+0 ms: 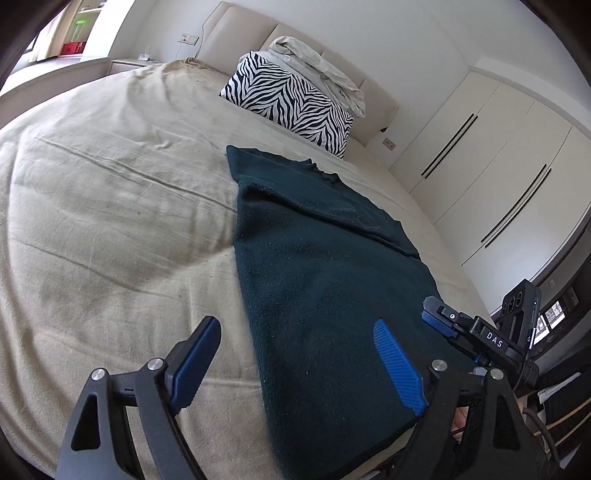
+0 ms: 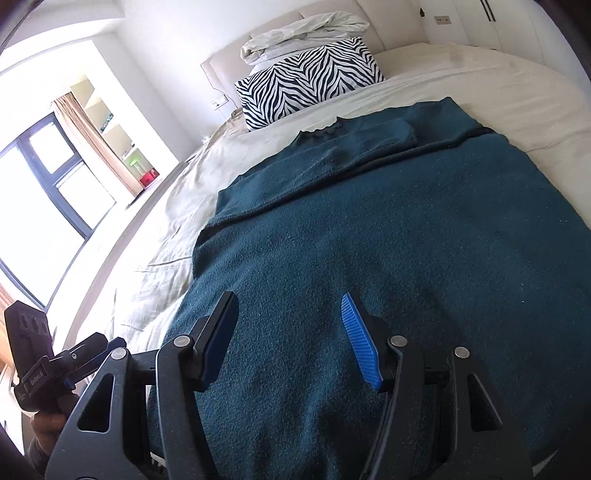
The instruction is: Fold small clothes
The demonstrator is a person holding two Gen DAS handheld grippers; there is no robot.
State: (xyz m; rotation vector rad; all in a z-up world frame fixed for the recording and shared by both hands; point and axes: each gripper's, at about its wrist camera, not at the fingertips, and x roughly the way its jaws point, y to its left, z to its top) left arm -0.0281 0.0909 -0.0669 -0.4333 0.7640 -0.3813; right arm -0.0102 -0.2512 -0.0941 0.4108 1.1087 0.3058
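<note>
A: Left wrist view: the left gripper (image 1: 301, 363) has its fingers wide apart with nothing clamped. The dark teal sweater (image 1: 325, 280) lies flat on the bed (image 1: 110, 206), its left edge running between the two fingers, so one blue pad hangs over teal cloth and the other over bare sheet

B: And the right gripper (image 2: 291, 339)?

A: Its fingers stand partly apart, empty, both above the sweater, which spreads ahead of them and to either side

B: Anything around?

A: Beyond the fingertips, past the sweater's collar, a zebra-print pillow (image 2: 306, 81) with a crumpled white duvet (image 2: 306, 33) on top. Nothing sits between the fingers and the cloth

B: How does the sweater look?

A: Fuzzy knit, a sleeve folded across the chest, frilled neckline at the far end
</note>
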